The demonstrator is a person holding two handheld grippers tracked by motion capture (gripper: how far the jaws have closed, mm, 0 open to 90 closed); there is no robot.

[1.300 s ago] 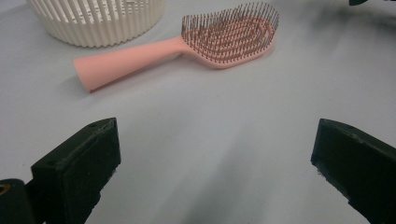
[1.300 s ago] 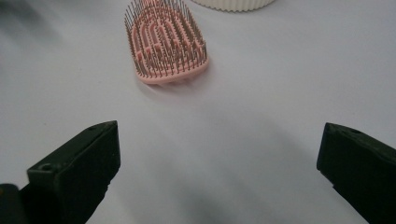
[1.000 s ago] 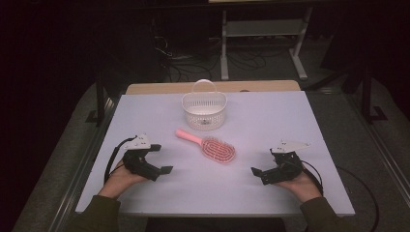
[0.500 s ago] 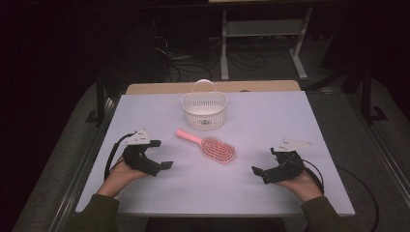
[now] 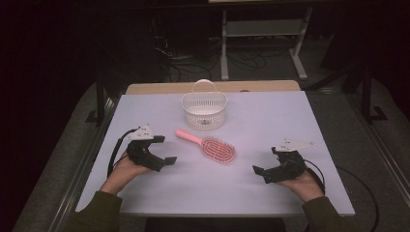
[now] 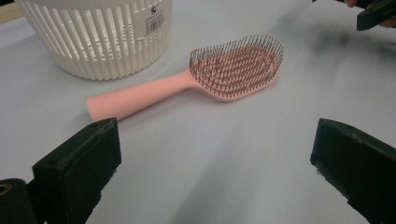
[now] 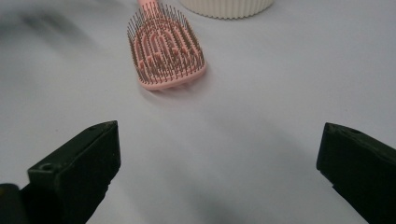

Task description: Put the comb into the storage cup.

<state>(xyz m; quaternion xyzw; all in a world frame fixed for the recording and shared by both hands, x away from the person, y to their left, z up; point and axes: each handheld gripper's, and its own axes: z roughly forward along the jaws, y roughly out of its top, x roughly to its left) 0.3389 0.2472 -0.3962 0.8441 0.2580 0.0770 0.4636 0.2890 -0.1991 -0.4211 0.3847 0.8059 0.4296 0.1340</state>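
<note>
- Pale lavender tabletop [image 5: 270,121] under you, dark room behind with a metal shelf frame and loose cables on the floor; nothing back there is in your way.
- Your target, the pink hairbrush [image 5: 209,145], lies flat on the table, bristles up, between your two grippers and just in front of the white basket [image 5: 204,110]. Its handle end points toward the basket's left side; whether it touches the basket wall you cannot tell from above, though the left gripper view shows it a little apart.
- Expect it to be light, stiff plastic. The handle looks smooth, so it may slip or swing if you pinch it near the tip.
- Take it across the handle, close to where it widens into the head. Avoid the bristles: they look thin and springy and give the jaws nothing firm.
- Your left gripper [image 5: 164,150] sits nearest the handle, jaws spread wide with nothing between them.
- Your right gripper [image 5: 263,173] rests near the brush head's side, jaws likewise wide apart and empty.
- Hidden or unclear: the underside of the brush, the basket's floor behind its slatted wall, and a small printed label on the basket, too small to read. The basket's top is cut off in both gripper views.
</note>
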